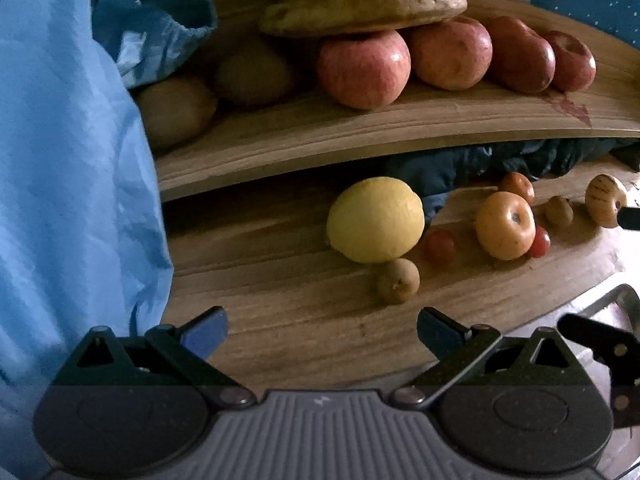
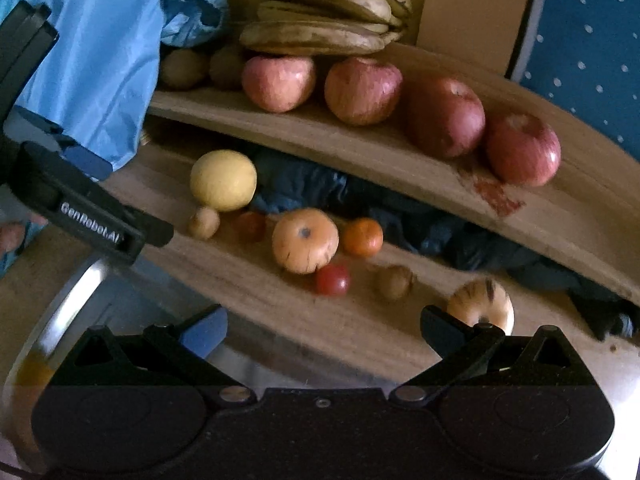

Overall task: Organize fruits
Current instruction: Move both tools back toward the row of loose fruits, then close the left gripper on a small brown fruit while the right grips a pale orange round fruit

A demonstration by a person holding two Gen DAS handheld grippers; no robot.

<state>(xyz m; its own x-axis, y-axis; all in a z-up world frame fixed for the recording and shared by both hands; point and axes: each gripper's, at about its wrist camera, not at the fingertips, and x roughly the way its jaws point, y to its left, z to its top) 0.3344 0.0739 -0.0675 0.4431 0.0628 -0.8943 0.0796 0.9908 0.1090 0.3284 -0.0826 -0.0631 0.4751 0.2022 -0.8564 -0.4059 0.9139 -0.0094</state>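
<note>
A two-level wooden shelf holds the fruit. On the upper shelf (image 1: 400, 120) lie bananas (image 1: 360, 4), several red apples (image 1: 364, 70) and brown kiwis (image 1: 176, 114). The lower shelf (image 1: 280, 300) carries a yellow lemon (image 1: 376, 220), a small kiwi (image 1: 398, 280), an orange-yellow apple (image 1: 505, 226), cherry tomatoes (image 1: 440, 246), a tangerine (image 1: 517, 187) and a striped melon-like fruit (image 1: 605, 200). My left gripper (image 1: 322, 334) stands open in front of the lower shelf, nothing between its fingers. My right gripper (image 2: 324, 334) is open too, low before the striped fruit (image 2: 482, 306).
A blue plastic bag (image 1: 68, 180) hangs at the left, against the shelf's end. Dark blue cloth (image 2: 320, 188) is stuffed behind the fruit on the lower level. A shiny metal bowl rim (image 2: 72, 304) lies below the shelf front. A blue dotted wall (image 2: 592, 60) stands at right.
</note>
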